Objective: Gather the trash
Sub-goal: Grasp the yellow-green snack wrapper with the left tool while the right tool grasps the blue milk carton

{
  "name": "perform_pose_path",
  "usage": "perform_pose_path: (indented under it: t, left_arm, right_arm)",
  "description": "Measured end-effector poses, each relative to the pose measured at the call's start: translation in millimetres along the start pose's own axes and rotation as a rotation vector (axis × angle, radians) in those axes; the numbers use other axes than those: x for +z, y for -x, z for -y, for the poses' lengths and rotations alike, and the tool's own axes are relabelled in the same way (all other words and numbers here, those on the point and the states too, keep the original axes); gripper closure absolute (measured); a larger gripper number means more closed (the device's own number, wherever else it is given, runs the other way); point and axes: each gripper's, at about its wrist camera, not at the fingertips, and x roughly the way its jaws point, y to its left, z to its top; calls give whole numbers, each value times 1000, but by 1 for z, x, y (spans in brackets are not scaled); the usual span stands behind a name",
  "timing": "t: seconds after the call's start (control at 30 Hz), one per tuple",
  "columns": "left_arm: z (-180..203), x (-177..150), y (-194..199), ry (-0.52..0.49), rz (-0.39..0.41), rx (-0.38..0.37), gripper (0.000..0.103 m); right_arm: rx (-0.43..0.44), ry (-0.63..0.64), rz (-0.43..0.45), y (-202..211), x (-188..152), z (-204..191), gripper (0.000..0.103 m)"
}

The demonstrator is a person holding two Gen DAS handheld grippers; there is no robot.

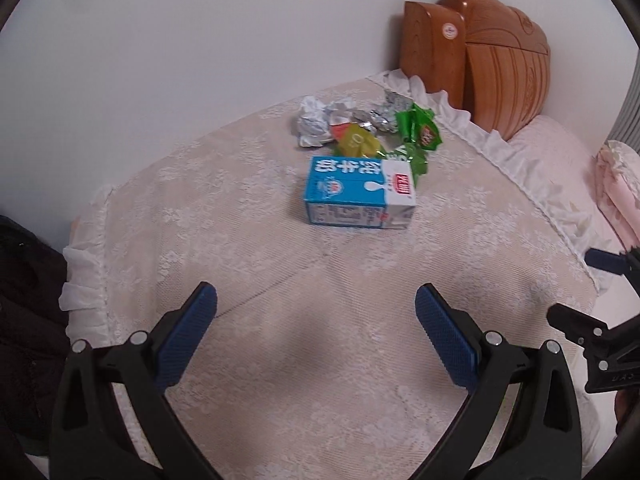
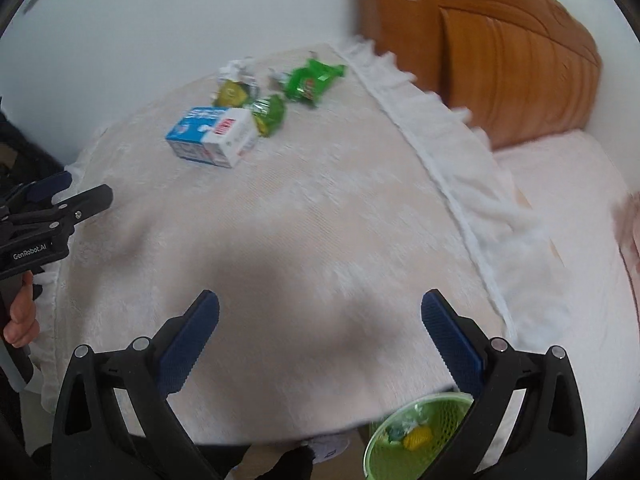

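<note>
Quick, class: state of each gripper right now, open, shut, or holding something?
Left gripper: open, holding nothing, aimed toward the milk carton.
Right gripper: open, holding nothing, above the green bin.

The milk carton is blue and white with a red label, the snack wrappers bright green, the crumpled foil silver, the lace cover cream with white florals, the headboard orange-brown, the basket lime green.

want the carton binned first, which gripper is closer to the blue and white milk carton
Left, though only slightly by my reading. The left gripper is open, pointing straight at the milk carton. The right gripper, also open, sits further back with the carton up to its left.
</note>
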Motion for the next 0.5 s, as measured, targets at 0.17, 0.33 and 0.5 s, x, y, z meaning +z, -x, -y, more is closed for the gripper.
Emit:
perform_pose_path:
  t: [0.17,0.33,0.5]
  left_arm:
    - [-36,3,-13,46,-13,21,8]
    - [-63,1,-21,101,-27,33,8]
    - [-80,-1,-25,140,-40,47,8]
  right_arm:
    - [32,354,40,-46,71,-57,3]
    - [48,595,32,-92,118,-101,3]
    - [56,688,-13,-129,135,-121,3]
